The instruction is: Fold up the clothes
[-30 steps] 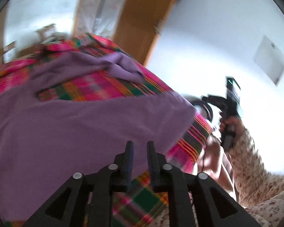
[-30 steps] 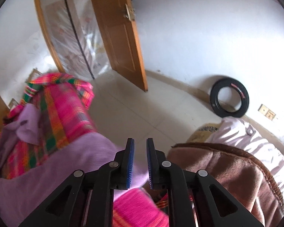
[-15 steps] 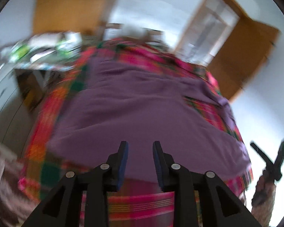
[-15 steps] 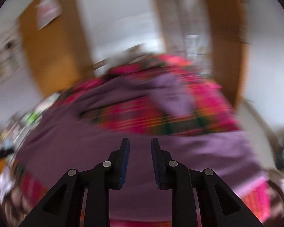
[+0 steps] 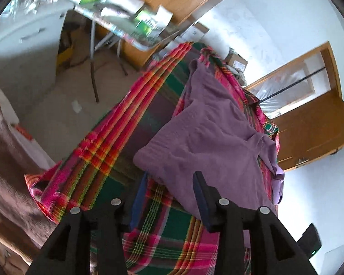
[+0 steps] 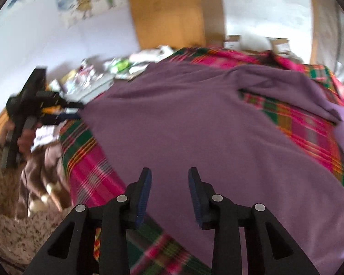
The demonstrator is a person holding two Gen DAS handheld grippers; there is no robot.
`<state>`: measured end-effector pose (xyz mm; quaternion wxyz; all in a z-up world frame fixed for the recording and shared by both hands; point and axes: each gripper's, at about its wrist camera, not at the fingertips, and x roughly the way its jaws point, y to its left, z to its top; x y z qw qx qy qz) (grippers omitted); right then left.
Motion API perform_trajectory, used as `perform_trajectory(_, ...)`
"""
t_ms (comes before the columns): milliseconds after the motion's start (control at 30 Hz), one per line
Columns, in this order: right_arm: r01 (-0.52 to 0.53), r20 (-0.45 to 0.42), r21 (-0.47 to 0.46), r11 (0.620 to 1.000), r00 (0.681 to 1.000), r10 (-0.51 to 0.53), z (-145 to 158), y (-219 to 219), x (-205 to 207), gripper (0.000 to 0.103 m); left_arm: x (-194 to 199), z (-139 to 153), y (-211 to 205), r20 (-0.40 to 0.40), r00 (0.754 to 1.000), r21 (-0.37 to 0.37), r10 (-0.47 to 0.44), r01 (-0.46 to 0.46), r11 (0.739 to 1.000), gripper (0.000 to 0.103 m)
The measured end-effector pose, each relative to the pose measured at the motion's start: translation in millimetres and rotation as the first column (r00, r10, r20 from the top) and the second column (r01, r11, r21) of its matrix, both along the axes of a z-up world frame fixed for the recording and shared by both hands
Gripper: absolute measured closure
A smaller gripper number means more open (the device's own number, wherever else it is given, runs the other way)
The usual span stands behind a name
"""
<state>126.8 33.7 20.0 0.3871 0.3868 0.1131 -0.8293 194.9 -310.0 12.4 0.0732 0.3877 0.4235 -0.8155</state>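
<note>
A purple garment (image 5: 213,137) lies spread on a bed covered by a pink and green plaid cover (image 5: 98,151). In the left wrist view my left gripper (image 5: 170,178) is open, with the garment's near corner lying between its fingers. In the right wrist view the purple garment (image 6: 195,126) fills the middle, one sleeve (image 6: 309,91) folded across at the far right. My right gripper (image 6: 169,174) is open just over the near hem, holding nothing. The left gripper (image 6: 72,110), held by a hand (image 6: 23,139), sits at the garment's left corner.
A folding table with clutter (image 5: 126,23) and a white cabinet (image 5: 23,45) stand left of the bed. A wooden door (image 5: 309,133) is at the right. A brown blanket (image 5: 6,171) lies by the bed's near left edge. Boxes (image 6: 277,42) sit beyond the bed.
Both grippers have swung round to face the bed and their jaws have opened wider. The left one has dropped to the garment's near corner, the right one to the near hem.
</note>
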Motion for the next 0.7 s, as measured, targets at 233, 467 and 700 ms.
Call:
perform_trajectory(233, -0.101, 0.006, 0.069, 0.993, 0.995, 0.101, -15, -36, 10, 0.068, -5, -13, -10, 0.005, 0.999, 0.099, 0.032, -0.033, 0.995, 0.060)
perform_trajectory(467, -0.140, -0.025, 0.154, 0.978, 0.989, 0.145, -25, -64, 16, 0.068, -15, -16, -13, 0.005, 0.999, 0.132, 0.053, -0.053, 0.990, 0.060)
perform_trajectory(700, -0.120, -0.040, 0.162, 0.980, 0.991, 0.128, -25, -64, 17, 0.069, -10, -18, -12, -0.016, 0.997, 0.162, 0.076, -0.072, 0.984, 0.079)
